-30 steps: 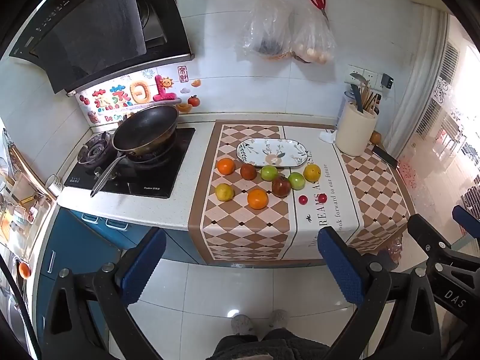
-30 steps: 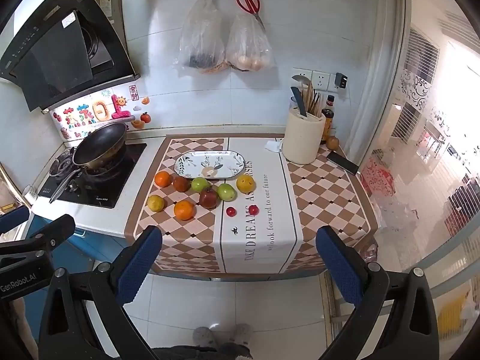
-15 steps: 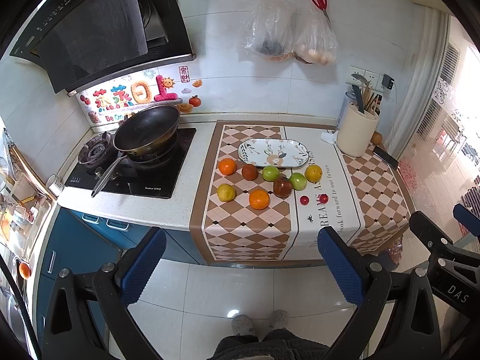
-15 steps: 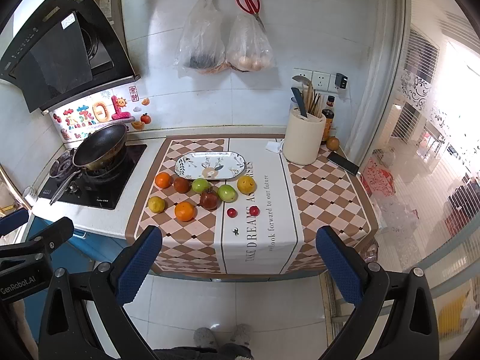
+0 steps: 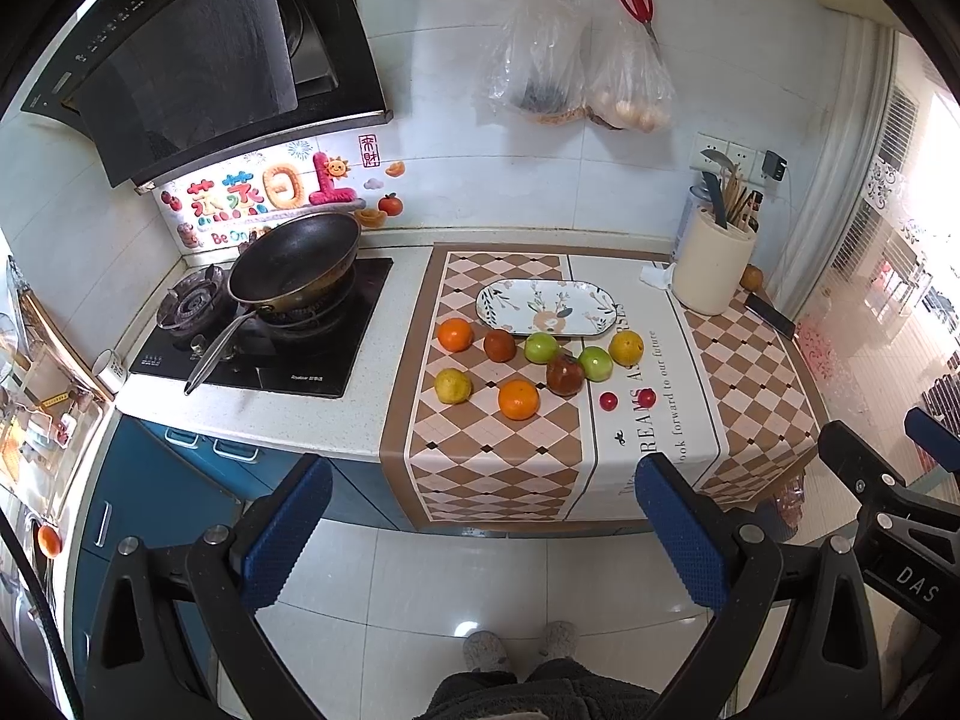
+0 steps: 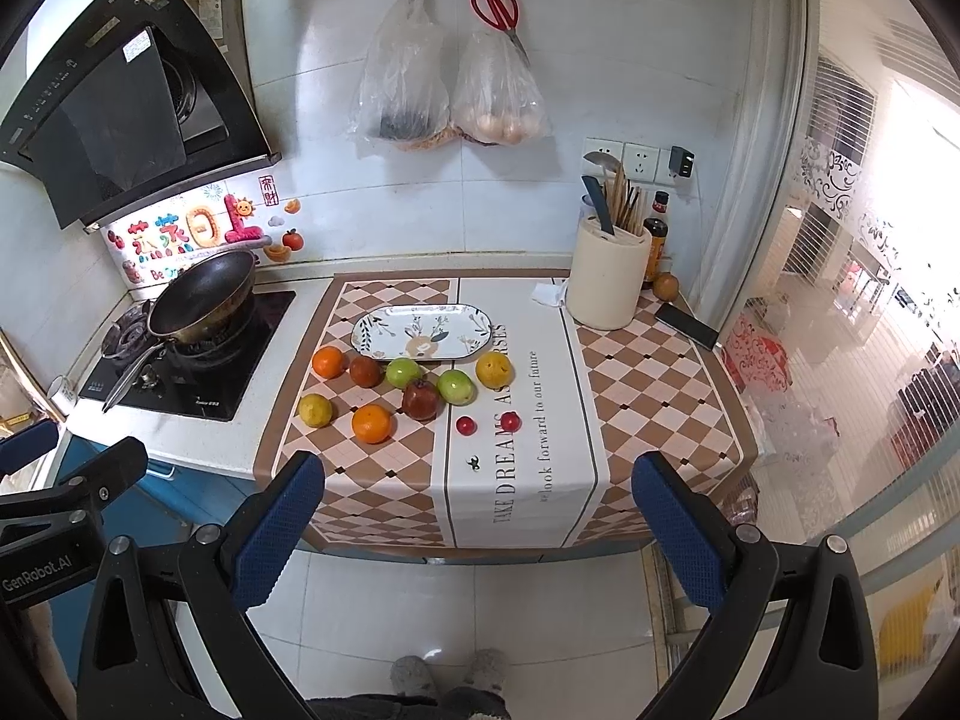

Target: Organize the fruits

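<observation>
Ten fruits lie loose on the checked cloth [image 6: 648,396] of the worktop [image 5: 384,300], well ahead of both sets of jaws: two oranges [image 5: 518,399], two green apples [image 6: 456,386], a yellowish fruit [image 5: 452,385], a dark red one [image 6: 420,399] and two small red ones [image 6: 465,425] among them, all just in front of the bare patterned plate [image 5: 547,315]. The left gripper [image 5: 480,531] and the right gripper [image 6: 477,525] hang over the tiled floor short of the worktop edge, jaws spread wide and holding nothing. A person's slippers [image 6: 447,672] show below.
</observation>
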Available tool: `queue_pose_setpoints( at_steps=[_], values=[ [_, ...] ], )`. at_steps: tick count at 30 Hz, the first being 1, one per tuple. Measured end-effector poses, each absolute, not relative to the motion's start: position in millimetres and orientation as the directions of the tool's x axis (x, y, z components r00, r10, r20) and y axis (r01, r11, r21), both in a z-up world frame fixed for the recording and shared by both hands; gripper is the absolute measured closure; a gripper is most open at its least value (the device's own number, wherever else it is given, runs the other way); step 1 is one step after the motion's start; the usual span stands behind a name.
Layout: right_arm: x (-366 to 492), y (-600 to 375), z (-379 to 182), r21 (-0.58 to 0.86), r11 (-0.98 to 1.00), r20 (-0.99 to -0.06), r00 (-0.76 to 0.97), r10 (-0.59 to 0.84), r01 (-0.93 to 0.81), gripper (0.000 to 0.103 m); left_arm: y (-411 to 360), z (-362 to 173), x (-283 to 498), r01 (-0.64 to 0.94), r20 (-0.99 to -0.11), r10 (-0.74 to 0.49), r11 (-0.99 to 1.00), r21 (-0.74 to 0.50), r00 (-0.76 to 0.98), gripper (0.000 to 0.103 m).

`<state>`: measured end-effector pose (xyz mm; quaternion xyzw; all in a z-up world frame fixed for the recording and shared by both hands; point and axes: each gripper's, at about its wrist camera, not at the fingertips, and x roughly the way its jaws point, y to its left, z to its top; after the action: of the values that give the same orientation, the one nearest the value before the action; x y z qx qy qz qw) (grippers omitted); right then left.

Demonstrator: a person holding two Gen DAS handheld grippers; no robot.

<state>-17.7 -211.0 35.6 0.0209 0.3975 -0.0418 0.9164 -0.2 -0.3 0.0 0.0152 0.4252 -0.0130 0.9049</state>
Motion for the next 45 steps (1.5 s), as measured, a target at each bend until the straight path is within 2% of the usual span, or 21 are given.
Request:
queue_pose_setpoints(
  at_steps=[45],
  values=[
    [-23.6,-214.2,45.5,0.030,0.995,-0.722,0.690,-0.041,0.091,0.000,-1.1,-0.1,-0.9,0.036,-0.763,-0.013,0.999,0.014,0.646,0.000]
  ],
)
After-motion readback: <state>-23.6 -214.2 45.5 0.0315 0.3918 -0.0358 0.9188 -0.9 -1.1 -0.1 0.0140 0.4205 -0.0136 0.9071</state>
